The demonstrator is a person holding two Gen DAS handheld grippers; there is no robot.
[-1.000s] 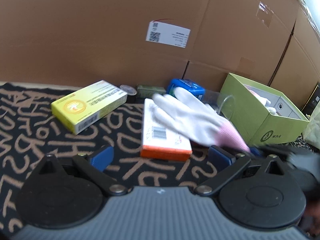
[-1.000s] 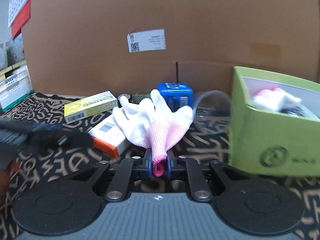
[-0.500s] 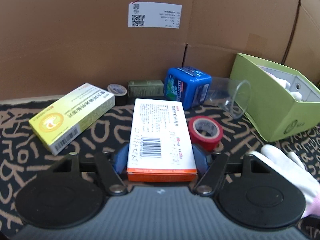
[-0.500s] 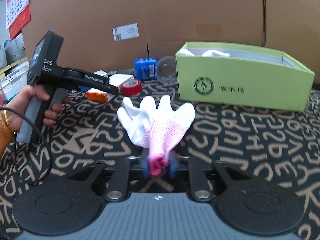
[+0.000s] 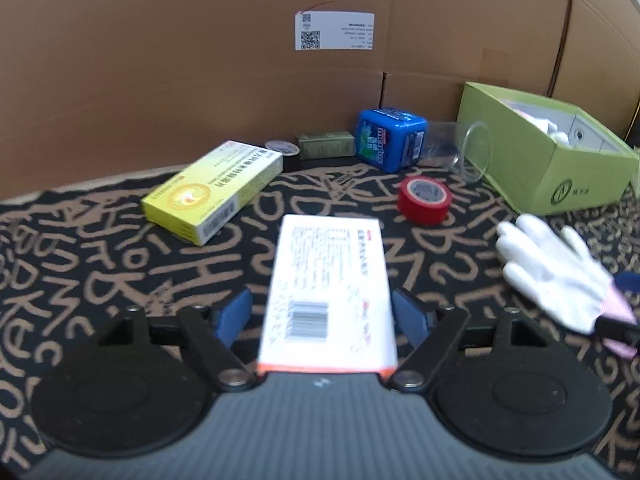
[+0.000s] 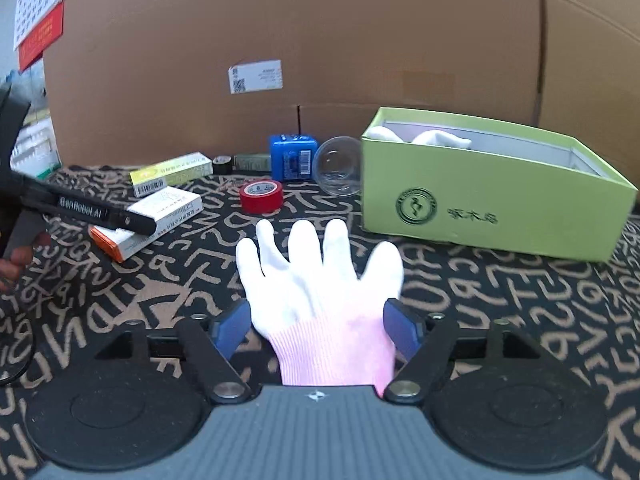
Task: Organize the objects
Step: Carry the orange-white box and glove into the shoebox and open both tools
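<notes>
A white and orange box (image 5: 328, 292) lies between the blue pads of my left gripper (image 5: 322, 314), whose jaws stand open around it, just clear of its sides. The box also shows in the right wrist view (image 6: 154, 220). A white glove with a pink cuff (image 6: 320, 292) lies flat on the patterned cloth between the open jaws of my right gripper (image 6: 316, 326); it also shows in the left wrist view (image 5: 556, 276). A green open box (image 6: 480, 196) with white items inside stands to the right.
A yellow box (image 5: 212, 190), red tape roll (image 5: 424, 200), blue container (image 5: 390, 138), clear cup (image 5: 472, 152), small green box (image 5: 326, 145) and a dark tape roll (image 5: 280, 148) lie near the cardboard wall (image 5: 240, 60). The left gripper's body (image 6: 80, 210) crosses the right view.
My right gripper has opened and let go of the glove's cuff; the glove now lies flat. My left gripper has backed off a little from the box and its jaws stand wider.
</notes>
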